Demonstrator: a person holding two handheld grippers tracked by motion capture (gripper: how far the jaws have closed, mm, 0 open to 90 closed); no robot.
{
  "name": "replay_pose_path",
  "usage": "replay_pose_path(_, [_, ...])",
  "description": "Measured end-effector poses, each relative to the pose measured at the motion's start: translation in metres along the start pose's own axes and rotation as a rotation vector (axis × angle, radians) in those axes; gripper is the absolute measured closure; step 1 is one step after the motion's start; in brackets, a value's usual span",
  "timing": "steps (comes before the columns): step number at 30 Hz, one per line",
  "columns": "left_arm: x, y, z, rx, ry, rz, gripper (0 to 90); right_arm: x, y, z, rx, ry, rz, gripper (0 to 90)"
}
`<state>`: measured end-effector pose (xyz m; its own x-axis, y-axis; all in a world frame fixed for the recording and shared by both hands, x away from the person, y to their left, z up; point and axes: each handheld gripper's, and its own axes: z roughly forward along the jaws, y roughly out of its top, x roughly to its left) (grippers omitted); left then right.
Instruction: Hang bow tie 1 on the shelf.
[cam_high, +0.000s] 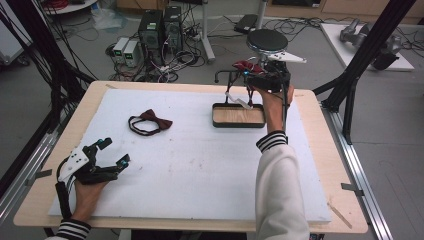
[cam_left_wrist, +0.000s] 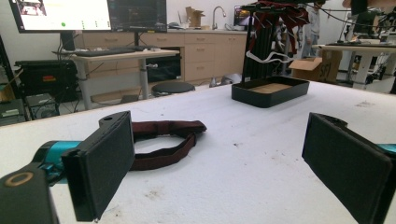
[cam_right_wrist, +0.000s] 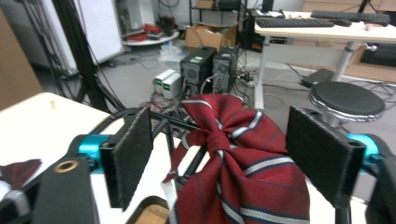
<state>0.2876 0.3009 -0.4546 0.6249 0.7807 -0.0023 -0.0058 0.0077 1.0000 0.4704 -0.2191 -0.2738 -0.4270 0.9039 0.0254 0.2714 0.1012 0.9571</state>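
The left gripper (cam_high: 111, 151) rests low on the white pad (cam_high: 200, 165) at the near left corner, in the person's left hand (cam_high: 87, 192), its jaws standing wide apart with nothing between them. In the left gripper view the dark brown bow tie (cam_left_wrist: 161, 142) lies flat on the pad just ahead of that claw, nearer its left jaw, its strap curled in a loop and untouched.

Farther off, ahead and to the right of that claw, stands the black tray (cam_high: 238, 116) with a wooden floor. The right gripper (cam_high: 260, 75) is held up over the far edge of the tray by the person's right hand (cam_high: 275, 102), a striped cuff at the wrist. Its jaws are spread, and the striped red bow tie (cam_right_wrist: 238, 158) sits between them, draped on the black wire rack (cam_high: 227, 77) that rises behind the tray. In the right gripper view neither pad seems to press the cloth, though its right side lies close to the right pad and a light touch there cannot be ruled out. A white strap (cam_high: 239, 100) hangs from the rack, below the claw, toward the tray.

Beyond the right claw, off the table, are a round black stool (cam_right_wrist: 348, 100) and computer towers (cam_right_wrist: 210, 70) on the floor.
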Motion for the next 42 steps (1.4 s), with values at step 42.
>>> replay_pose_path(42, [0.000,0.000,-0.001,-0.011,0.001,-0.004,9.7,0.019,-0.092,-0.167,-0.192,0.171,0.004,16.0])
